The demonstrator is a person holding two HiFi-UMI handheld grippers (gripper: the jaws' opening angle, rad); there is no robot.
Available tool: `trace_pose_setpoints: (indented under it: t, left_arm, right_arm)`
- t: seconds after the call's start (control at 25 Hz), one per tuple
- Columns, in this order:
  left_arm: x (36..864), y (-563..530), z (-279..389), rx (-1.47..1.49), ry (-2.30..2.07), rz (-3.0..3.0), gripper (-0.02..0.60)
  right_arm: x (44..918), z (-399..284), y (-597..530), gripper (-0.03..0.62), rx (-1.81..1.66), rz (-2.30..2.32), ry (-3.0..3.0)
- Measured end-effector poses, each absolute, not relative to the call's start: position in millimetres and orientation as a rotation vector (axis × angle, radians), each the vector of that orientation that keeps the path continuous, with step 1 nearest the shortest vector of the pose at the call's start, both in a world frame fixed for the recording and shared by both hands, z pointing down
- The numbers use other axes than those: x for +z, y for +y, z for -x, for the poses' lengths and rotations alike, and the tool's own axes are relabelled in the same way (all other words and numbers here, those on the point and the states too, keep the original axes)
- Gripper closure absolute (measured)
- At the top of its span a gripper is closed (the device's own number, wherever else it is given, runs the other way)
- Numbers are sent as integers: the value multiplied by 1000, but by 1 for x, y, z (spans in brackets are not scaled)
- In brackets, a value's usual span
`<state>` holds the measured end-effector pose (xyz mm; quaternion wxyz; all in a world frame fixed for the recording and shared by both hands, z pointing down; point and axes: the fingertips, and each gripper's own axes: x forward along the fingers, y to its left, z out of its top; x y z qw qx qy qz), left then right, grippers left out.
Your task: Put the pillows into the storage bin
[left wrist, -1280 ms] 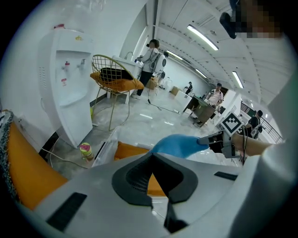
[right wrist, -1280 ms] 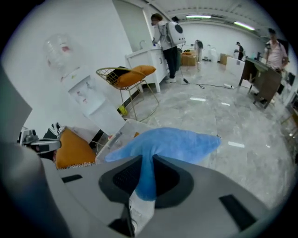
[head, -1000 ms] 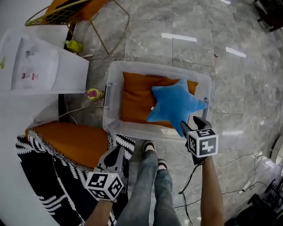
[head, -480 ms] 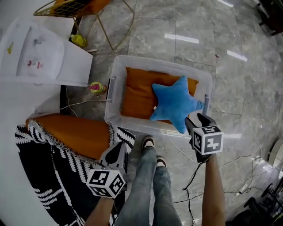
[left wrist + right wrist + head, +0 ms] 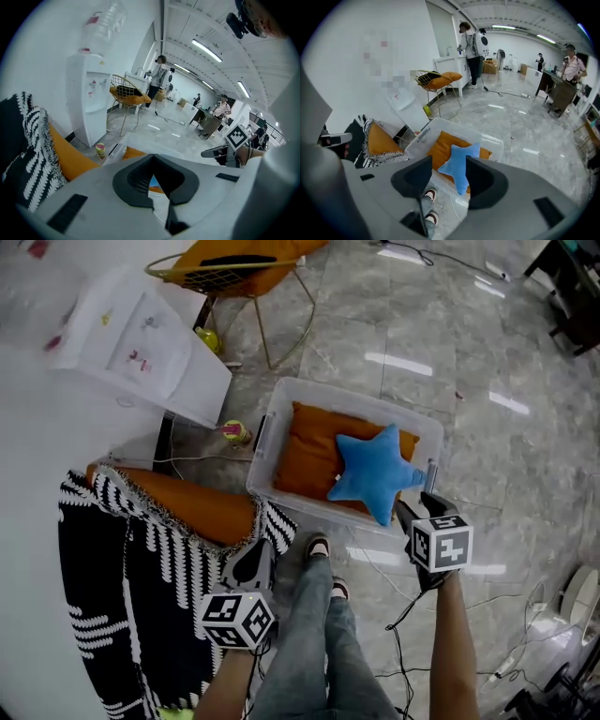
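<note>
Already two pillows are in the bin (image 5: pixel 265 448): an orange pillow (image 5: pixel 309 451) lying flat on the bottom and a blue star (image 5: pixel 375 470) on top of it. A second orange pillow (image 5: pixel 183 504) is not in yet. It lies on the striped throw (image 5: pixel 112 559), just beside the bin's near-left corner, with the throw's fringe running along its edge. The left gripper (image 5: pixel 253 559) hangs near that pillow's right end, its jaws drawn all but together with nothing between them. The right gripper (image 5: pixel 415 509) hovers by the bin's near-right corner, jaws apart and empty, the star showing beyond them.

From where I stand the second orange pillow looks light and squashy, so weight is no worry. It will probably fold and sag if caught by a thin pinch of cover, though. I'd say the left jaws need to spread wide and bite deep over the near corner or edge seam. They should take stuffing as well as fabric, and keep clear of the fringe so the throw doesn't come along.
</note>
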<state>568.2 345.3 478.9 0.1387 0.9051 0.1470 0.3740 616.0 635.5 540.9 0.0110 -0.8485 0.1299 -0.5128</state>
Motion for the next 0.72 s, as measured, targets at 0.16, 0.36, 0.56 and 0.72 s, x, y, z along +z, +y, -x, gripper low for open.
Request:
trace_pose_setpoints:
  t: [0.16,0.36,0.56,0.72]
  left_arm:
    - [447,341,-544,1022,349,-2623,571]
    - [403,333,-523,941,279,-2648,571]
    - [364,319,-499,847,205,-2653,571]
    - [342,301,-470,803,117,-2675,571]
  right_arm:
    - [491,-595,620,368,-1538,2654,491]
    - [442,-573,595,380,-1482,2683,570]
    - [401,-560,570,400,-1400,2719,649]
    - [383,-548,547,399,-1384,2732,778]
